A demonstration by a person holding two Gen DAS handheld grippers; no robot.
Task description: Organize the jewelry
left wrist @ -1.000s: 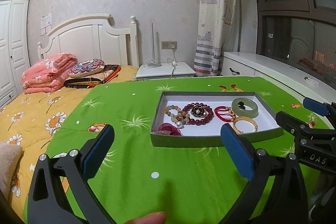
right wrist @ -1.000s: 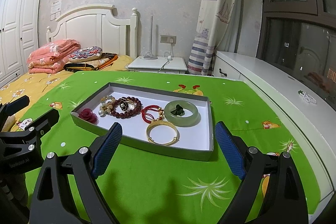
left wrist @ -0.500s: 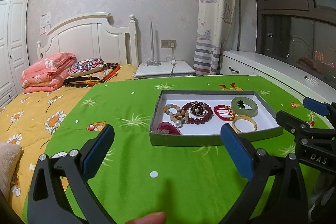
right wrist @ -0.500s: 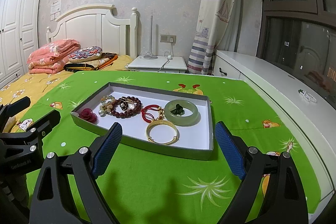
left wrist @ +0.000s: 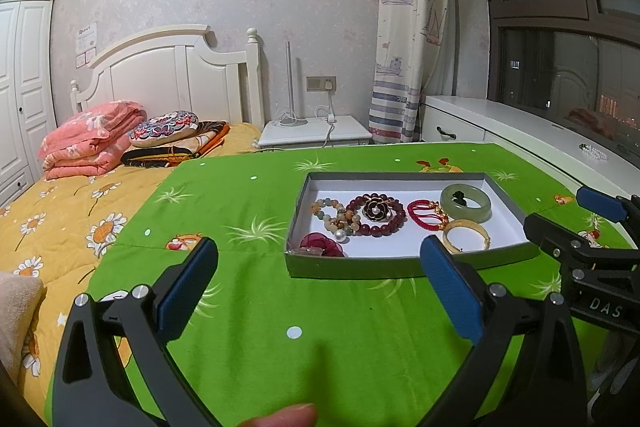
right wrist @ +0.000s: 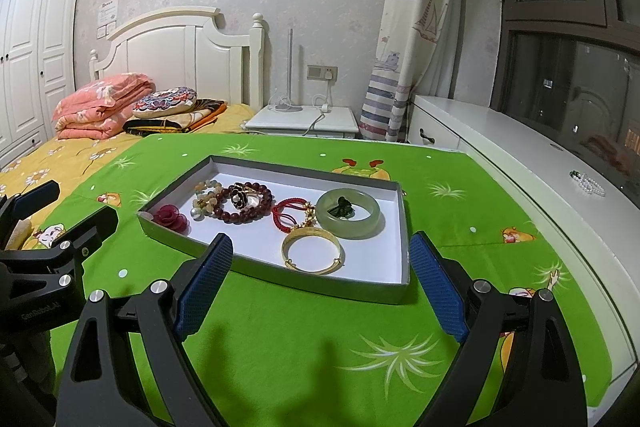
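Both tools hang above the green-clothed tabletop point(right wrist: 304, 339), short of the grey tray point(right wrist: 280, 277) that holds all the jewelry: the left tool point(left wrist: 320, 291) has its blue pads spread wide with nothing between them, and the right tool point(right wrist: 320, 283) is likewise spread and empty. Inside the tray lie a jade bangle point(right wrist: 347, 214) with a small dark piece resting in its ring, a gold bangle point(right wrist: 312, 249) just in front of it, a red cord bracelet point(right wrist: 289, 213) touching both, a dark red bead bracelet point(right wrist: 244, 207) with a flower brooch on it, a pale mixed-bead strand point(right wrist: 206, 195) beside that, and a maroon fabric rose point(right wrist: 170, 217) in the near left corner. A strand of white beads point(right wrist: 588, 183) lies well apart on the white sill. Every piece in the tray could be already gathered there, or could be waiting to be sorted or taken out; the pictures fit both, so I judge no particular pick. Whichever piece is handled, good practice is to come down with the pads straddling one item only, since the red cord, gold bangle and bead strands overlap and would drag together. The jade bangle looks hard and slick, so it likely wants a grip across its band, closed gently.
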